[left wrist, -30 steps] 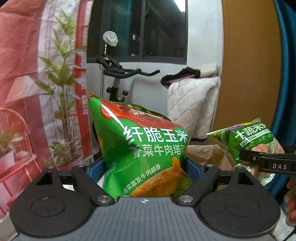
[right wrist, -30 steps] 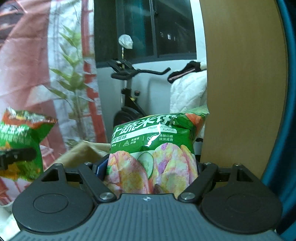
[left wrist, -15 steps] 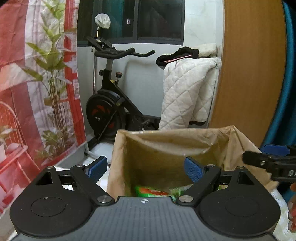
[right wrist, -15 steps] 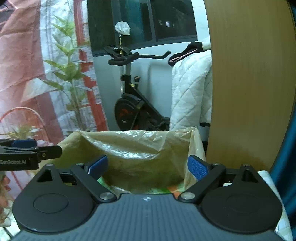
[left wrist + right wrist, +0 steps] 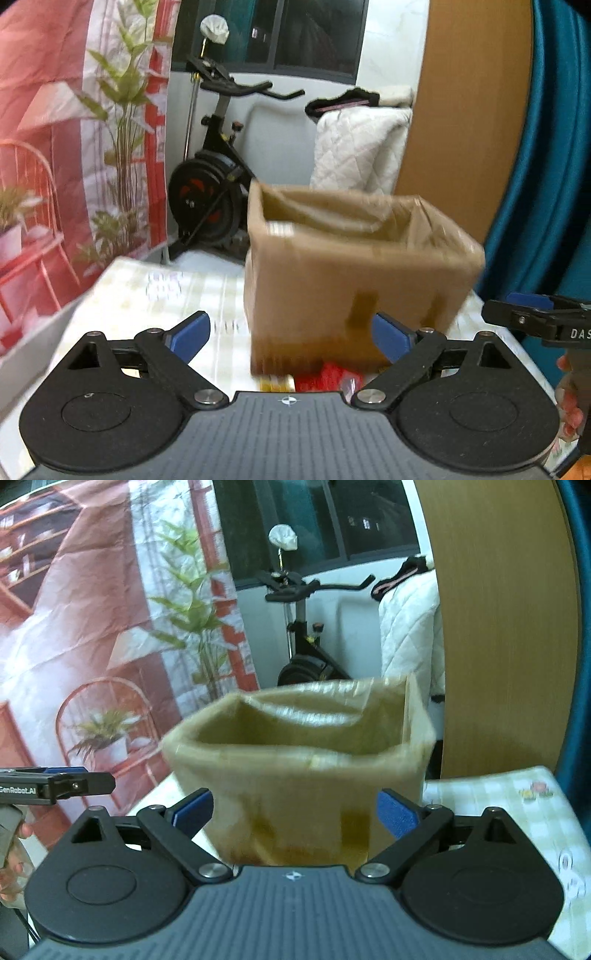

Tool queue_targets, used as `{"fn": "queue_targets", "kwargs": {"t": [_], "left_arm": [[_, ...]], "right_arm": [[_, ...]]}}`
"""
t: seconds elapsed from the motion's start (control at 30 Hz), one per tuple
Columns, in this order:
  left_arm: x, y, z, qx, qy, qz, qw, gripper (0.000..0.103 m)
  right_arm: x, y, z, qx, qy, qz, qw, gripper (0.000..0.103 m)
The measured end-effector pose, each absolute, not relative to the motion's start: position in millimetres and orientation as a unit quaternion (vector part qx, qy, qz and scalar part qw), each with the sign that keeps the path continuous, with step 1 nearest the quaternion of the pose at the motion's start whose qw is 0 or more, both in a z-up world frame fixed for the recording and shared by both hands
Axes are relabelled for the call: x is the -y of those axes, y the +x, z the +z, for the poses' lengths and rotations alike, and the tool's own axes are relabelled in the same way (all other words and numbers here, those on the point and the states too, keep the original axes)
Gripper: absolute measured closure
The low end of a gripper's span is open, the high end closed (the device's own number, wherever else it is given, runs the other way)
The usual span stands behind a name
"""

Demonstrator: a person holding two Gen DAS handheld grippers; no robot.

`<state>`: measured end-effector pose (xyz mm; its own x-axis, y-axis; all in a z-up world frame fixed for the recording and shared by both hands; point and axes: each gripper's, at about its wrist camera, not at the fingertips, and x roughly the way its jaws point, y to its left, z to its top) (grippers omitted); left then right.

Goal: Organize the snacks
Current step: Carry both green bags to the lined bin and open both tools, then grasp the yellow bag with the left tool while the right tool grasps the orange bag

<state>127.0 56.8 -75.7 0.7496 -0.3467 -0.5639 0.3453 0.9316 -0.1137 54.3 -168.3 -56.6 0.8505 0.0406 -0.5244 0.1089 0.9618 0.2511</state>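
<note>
both the left gripper (image 5: 291, 330) and right gripper (image 5: 295, 810) are spread wide with nothing in them, facing the brown paper bag (image 5: 354, 273) on the table (image 5: 147, 291).

Left wrist view: mounted behind its own jaws, facing forward and slightly down, close to the brown paper bag (image 5: 354, 273) on the counter (image 5: 155, 295). Right wrist view: same mounting, close to the bag's front from the right. Shared: bag, exercise bike (image 5: 218, 173), white quilt (image 5: 410, 627); each view catches the opposite gripper at its edge
</note>
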Motion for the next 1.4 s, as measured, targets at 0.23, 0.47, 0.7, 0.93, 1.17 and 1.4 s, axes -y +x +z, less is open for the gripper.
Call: {"fn": "queue_targets", "kwargs": {"t": [0.23, 0.47, 0.7, 0.93, 1.17, 1.4], "left_arm": [[-53.6, 90.8, -133.7, -0.36, -0.022, -0.196, 0.912, 0.008], [-48.7, 83.0, -167.9, -0.404, -0.043, -0.202, 0.891, 0.008], [-34.1, 75.9, -188.3, -0.429, -0.03, -0.218, 0.876, 0.007], [-37.4, 80.1, -202.6, -0.45, -0.048, -0.214, 0.865, 0.004], [-23.2, 86.9, -210.9, -0.466, -0.059, -0.223, 0.854, 0.002], [-16.1, 89.4, -215.7, -0.469, -0.059, -0.225, 0.852, 0.001]], "right_arm": [[151.7, 17.4, -106.2, -0.331, 0.141, -0.034, 0.932, 0.006], [147.0, -6.0, -157.8, -0.403, 0.157, -0.067, 0.899, 0.005], [151.9, -14.4, -194.2, -0.447, 0.212, -0.064, 0.867, 0.0], [149.7, -13.9, -193.3, -0.433, 0.24, -0.037, 0.868, 0.023], [145.4, -10.9, -187.9, -0.428, 0.224, -0.035, 0.875, 0.032], [146.2, -8.8, -187.4, -0.43, 0.221, -0.037, 0.875, 0.034]]}}
